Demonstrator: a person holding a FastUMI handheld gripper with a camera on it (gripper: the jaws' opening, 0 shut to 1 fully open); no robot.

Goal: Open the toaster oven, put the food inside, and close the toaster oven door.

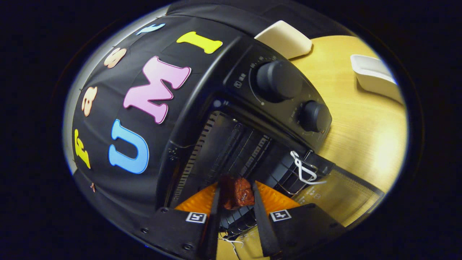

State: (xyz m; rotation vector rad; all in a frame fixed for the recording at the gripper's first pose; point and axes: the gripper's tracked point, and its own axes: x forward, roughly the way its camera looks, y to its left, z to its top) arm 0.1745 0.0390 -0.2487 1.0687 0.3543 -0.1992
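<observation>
Now we see the toaster oven [231,119] open, our gripper [236,195] pinching the food [235,192] between both fingers at the oven mouth, door [335,195] folded down, then two white dishes [375,76] on the wooden table [361,126].

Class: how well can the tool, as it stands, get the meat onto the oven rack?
Probably yes. The tool is shut on the meat, the door is down, and the rack lies just ahead with nothing between.
</observation>
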